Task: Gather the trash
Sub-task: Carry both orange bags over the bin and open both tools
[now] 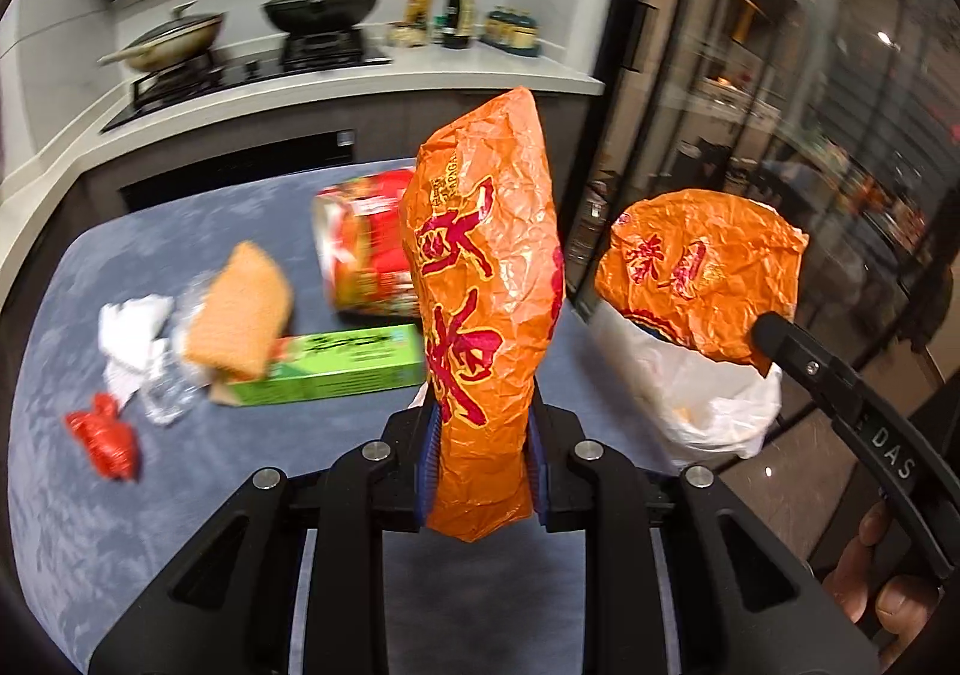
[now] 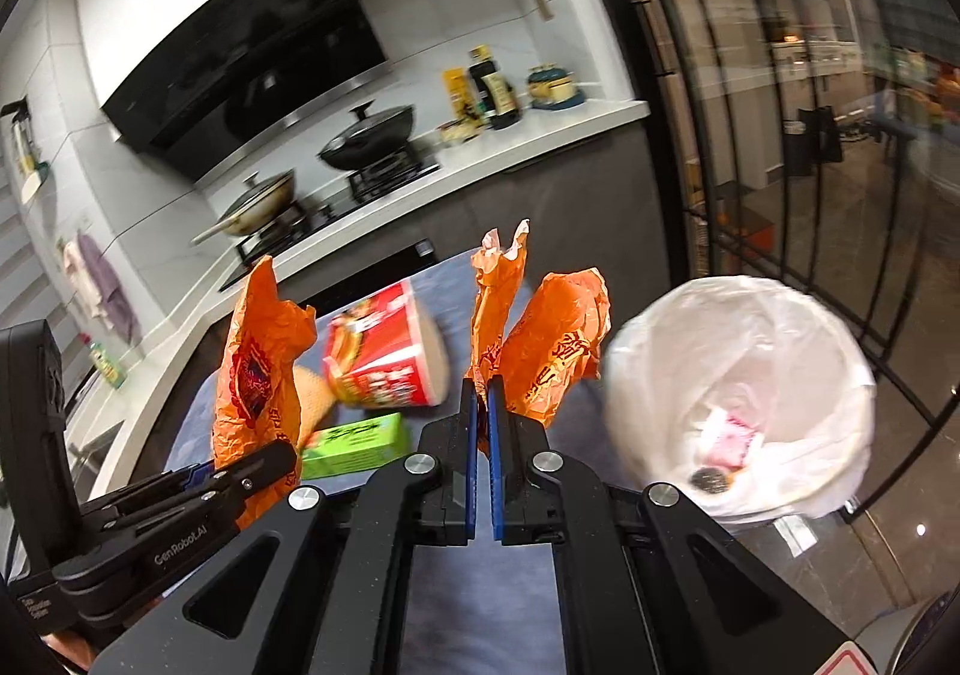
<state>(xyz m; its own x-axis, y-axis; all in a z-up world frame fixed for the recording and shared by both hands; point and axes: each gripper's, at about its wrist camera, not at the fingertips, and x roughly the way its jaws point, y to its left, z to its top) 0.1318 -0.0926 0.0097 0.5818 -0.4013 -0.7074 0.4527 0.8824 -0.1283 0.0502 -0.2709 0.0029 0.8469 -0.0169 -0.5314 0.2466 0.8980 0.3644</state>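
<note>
The left tool [image 1: 483,453] was clamped on a crumpled orange wrapper [image 1: 486,279] printed with red characters, standing upright between its blue pads. The right tool [image 2: 482,429] was closed tight on a second orange wrapper [image 2: 540,339], torn and creased, held just beside the white-lined bin [image 2: 744,393]. Behind them on the blue table [image 1: 180,495] lay a red noodle cup [image 1: 366,249], a green box [image 1: 336,366], blurred white tissue [image 1: 132,333] and perhaps a red scrap [image 1: 108,438].

Both fisheye views look forward and downward from close behind their own fingers, across the blue-grey cloth-covered table [image 1: 180,495] toward the white kitchen counter [image 2: 540,147]; both share the white-lined round bin [image 2: 744,393] right of that table
</note>
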